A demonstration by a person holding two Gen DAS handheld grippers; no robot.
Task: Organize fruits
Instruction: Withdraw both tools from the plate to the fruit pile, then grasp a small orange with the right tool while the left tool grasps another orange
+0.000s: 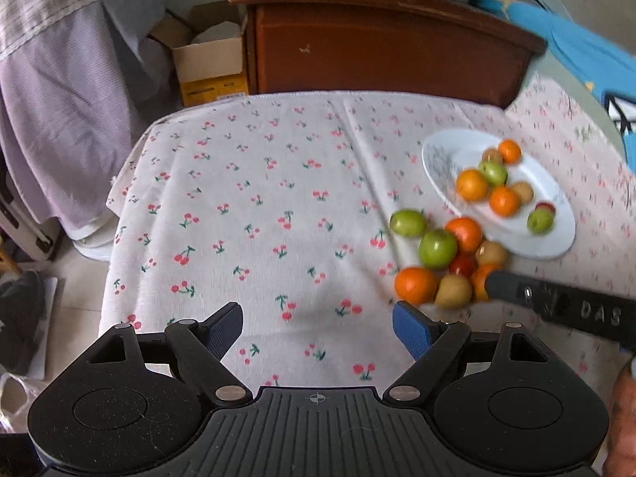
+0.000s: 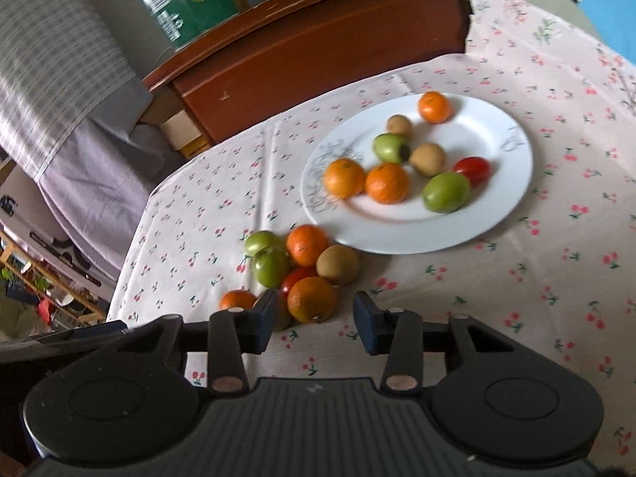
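A white plate [image 2: 512, 183] on the cherry-print tablecloth [image 2: 516, 298] holds several fruits: oranges [image 2: 386, 183], green fruits [image 2: 445, 192], brown kiwis [image 2: 428, 159] and a red one [image 2: 472, 169]. Beside its near-left rim lies a loose pile of fruit [image 2: 306, 244]. My right gripper [image 2: 316, 314] is open at the near end of that pile. An orange [image 2: 312, 299] lies between its fingertips, with a gap to the right pad. My left gripper [image 1: 318, 330] is open over bare cloth, left of the pile [image 1: 437, 248] and plate [image 1: 445, 147]. A right-gripper finger [image 1: 516, 290] reaches into the pile.
A brown wooden cabinet [image 1: 377, 47] stands behind the table, with an open cardboard box [image 1: 210, 55] to its left. Striped cloth [image 1: 59, 119] hangs at the left, beyond the table's edge. Blue fabric [image 1: 588, 51] lies at the far right. A green carton [image 2: 187, 0] sits on the cabinet.
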